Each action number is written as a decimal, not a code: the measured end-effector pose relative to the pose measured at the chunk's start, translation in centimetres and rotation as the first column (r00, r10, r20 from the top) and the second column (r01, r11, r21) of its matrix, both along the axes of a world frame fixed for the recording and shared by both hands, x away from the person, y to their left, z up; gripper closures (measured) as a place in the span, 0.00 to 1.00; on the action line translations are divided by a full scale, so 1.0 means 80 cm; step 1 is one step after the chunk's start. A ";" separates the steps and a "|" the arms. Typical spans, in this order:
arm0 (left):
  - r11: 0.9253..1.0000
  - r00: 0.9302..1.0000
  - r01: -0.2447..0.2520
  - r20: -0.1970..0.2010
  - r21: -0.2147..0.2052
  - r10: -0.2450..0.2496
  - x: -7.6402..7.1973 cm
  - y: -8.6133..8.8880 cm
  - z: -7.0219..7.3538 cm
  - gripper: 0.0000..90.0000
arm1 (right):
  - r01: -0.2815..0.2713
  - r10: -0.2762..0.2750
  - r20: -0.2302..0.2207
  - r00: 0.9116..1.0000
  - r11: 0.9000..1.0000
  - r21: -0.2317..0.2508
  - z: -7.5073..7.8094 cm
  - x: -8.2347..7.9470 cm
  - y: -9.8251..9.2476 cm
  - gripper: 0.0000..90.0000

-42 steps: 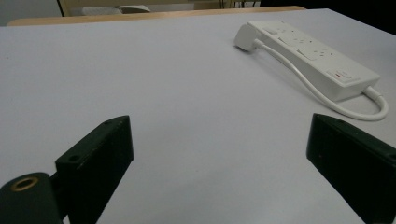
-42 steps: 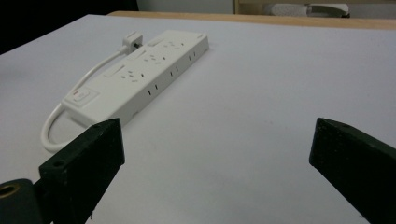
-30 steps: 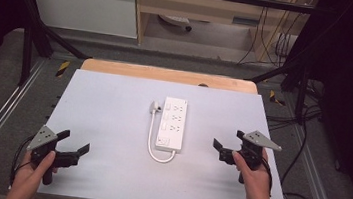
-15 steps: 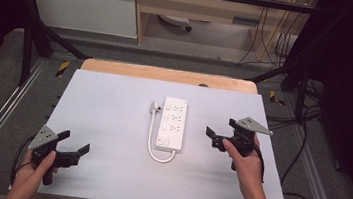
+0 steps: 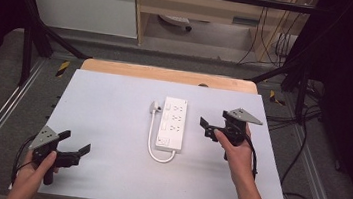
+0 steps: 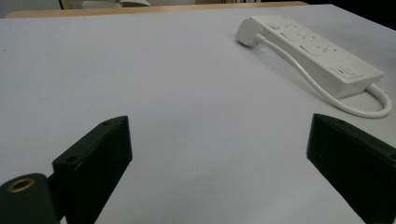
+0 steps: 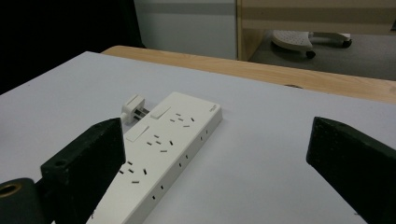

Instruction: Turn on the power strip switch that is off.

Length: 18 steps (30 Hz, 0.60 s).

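A white power strip [image 5: 172, 123] lies near the middle of the pale table [image 5: 113, 102], its cord [image 5: 152, 142] looping from the near end up along its left side to the plug [image 5: 155, 107], which rests just beside the strip's far left corner. The right gripper [image 5: 210, 127], held in a person's hand [image 5: 235, 149], hovers just to the right of the strip with its jaws spread wide and aimed at the strip's long edge. The left gripper [image 5: 74, 147] waits well to the left of the strip and nearer the person, jaws likewise apart and holding nothing. The likely step is a grasp of the strip from its right side. To do it well, the right gripper should come in low and square to the strip's body, straddle it across its narrow width away from the cord, and close only once both jaws flank the casing evenly, so it does not skid or twist on the smooth tabletop.
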<state>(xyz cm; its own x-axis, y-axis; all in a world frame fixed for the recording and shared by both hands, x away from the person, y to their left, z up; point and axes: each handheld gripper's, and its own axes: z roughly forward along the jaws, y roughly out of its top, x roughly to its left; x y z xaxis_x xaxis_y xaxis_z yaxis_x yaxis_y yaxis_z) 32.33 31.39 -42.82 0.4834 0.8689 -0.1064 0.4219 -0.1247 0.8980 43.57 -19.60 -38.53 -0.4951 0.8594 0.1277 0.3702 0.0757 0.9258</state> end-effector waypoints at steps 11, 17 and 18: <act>1.000 1.000 0.003 0.000 -0.001 -0.003 0.000 0.000 0.000 0.08 | 0.011 -0.011 -0.001 1.000 1.000 -0.021 -0.005 0.028 0.025 0.06; 1.000 1.000 0.004 0.003 -0.002 -0.004 0.000 0.000 0.000 0.08 | 0.027 -0.028 -0.005 1.000 0.999 -0.020 -0.010 0.043 0.037 0.09; 1.000 1.000 0.003 0.001 -0.001 -0.003 0.000 0.000 0.001 0.08 | 0.029 -0.029 -0.006 1.000 0.999 -0.019 -0.011 0.045 0.038 0.10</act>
